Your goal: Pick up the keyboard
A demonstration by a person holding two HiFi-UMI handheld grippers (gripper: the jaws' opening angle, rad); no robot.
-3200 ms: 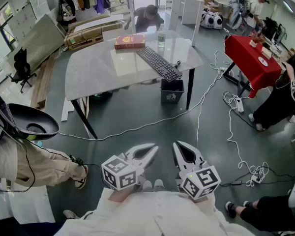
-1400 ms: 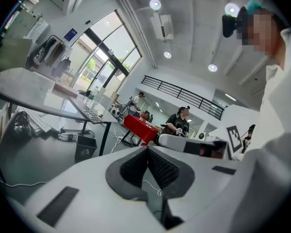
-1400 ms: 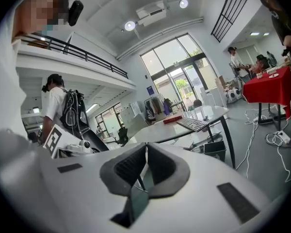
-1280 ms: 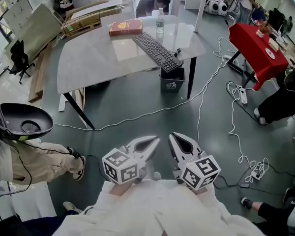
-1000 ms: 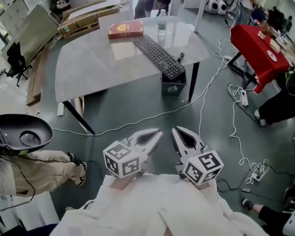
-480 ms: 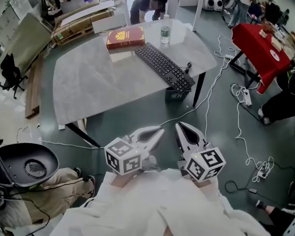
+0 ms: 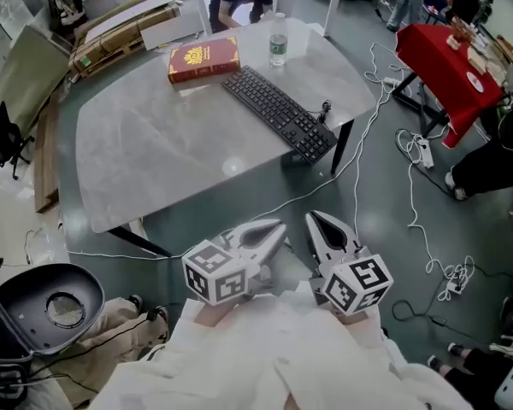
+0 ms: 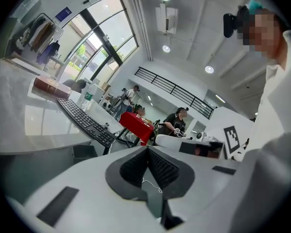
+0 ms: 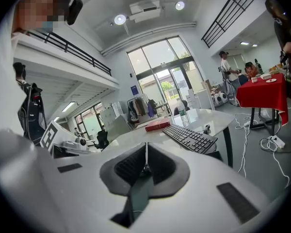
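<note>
A black keyboard (image 7: 279, 113) lies slantwise on the right part of the grey table (image 7: 145, 156), with its near end over the table's right edge. It shows too in the left gripper view as the keyboard (image 8: 85, 122) and in the right gripper view as the keyboard (image 9: 189, 136). Both grippers hang in front of my chest, well short of the table. My left gripper (image 7: 275, 230) is shut with nothing in it. My right gripper (image 7: 315, 223) is shut and empty as well.
A red book (image 7: 203, 60) and a water bottle (image 7: 278, 49) stand at the table's far side. A bin (image 8: 85, 152) sits under the table's right edge. Cables (image 7: 372, 156) run across the floor. A red-covered table (image 7: 449, 58) and people stand at the right.
The table and keyboard have come nearer and lower in the head view as I walk towards them. Both grippers stay shut, held the same way before me.
</note>
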